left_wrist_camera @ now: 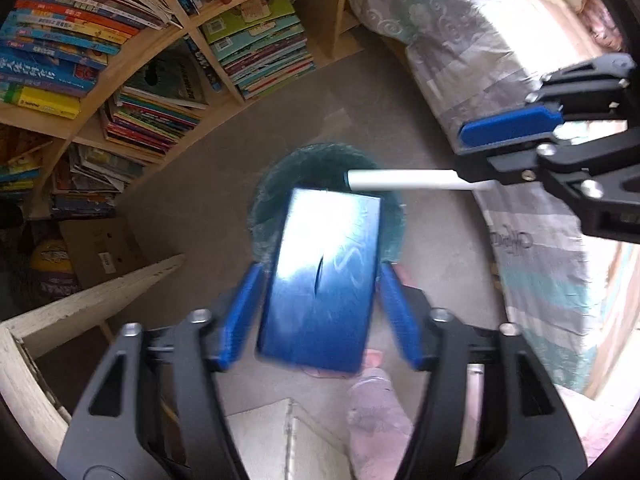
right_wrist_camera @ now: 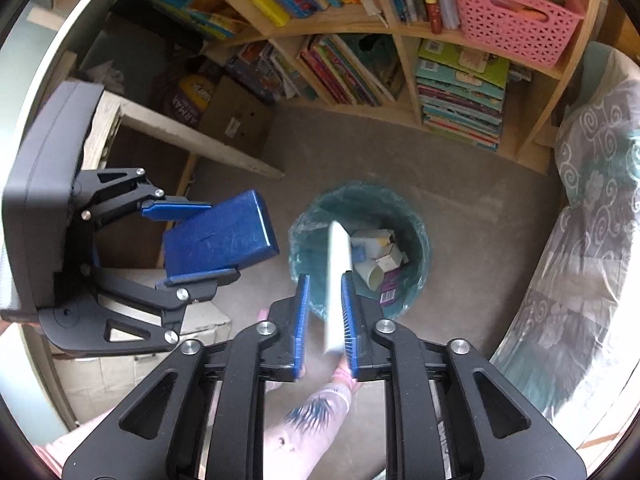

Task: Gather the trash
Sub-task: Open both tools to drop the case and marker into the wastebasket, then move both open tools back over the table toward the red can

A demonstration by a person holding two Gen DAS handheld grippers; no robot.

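A bin (right_wrist_camera: 404, 216) lined with a teal bag stands on the floor, with cardboard scraps (right_wrist_camera: 380, 256) inside; it also shows in the left wrist view (left_wrist_camera: 280, 184). A flat blue box (left_wrist_camera: 326, 280) lies between the fingers of my left gripper (left_wrist_camera: 322, 280), with small gaps on both sides, above the bin's near edge; it also shows in the right wrist view (right_wrist_camera: 222, 238). My right gripper (right_wrist_camera: 325, 316) has a thin white flat piece (right_wrist_camera: 338, 288) between its fingers, blurred, touching the right finger only, over the bin. That piece shows edge-on in the left wrist view (left_wrist_camera: 404, 180).
A wooden bookshelf (right_wrist_camera: 400, 28) full of books and a pink basket (right_wrist_camera: 516, 20) stands behind the bin. A bed with patterned covers (right_wrist_camera: 592, 240) is on the right. A cardboard box (right_wrist_camera: 236, 116) and a wooden frame (right_wrist_camera: 192, 136) are on the left.
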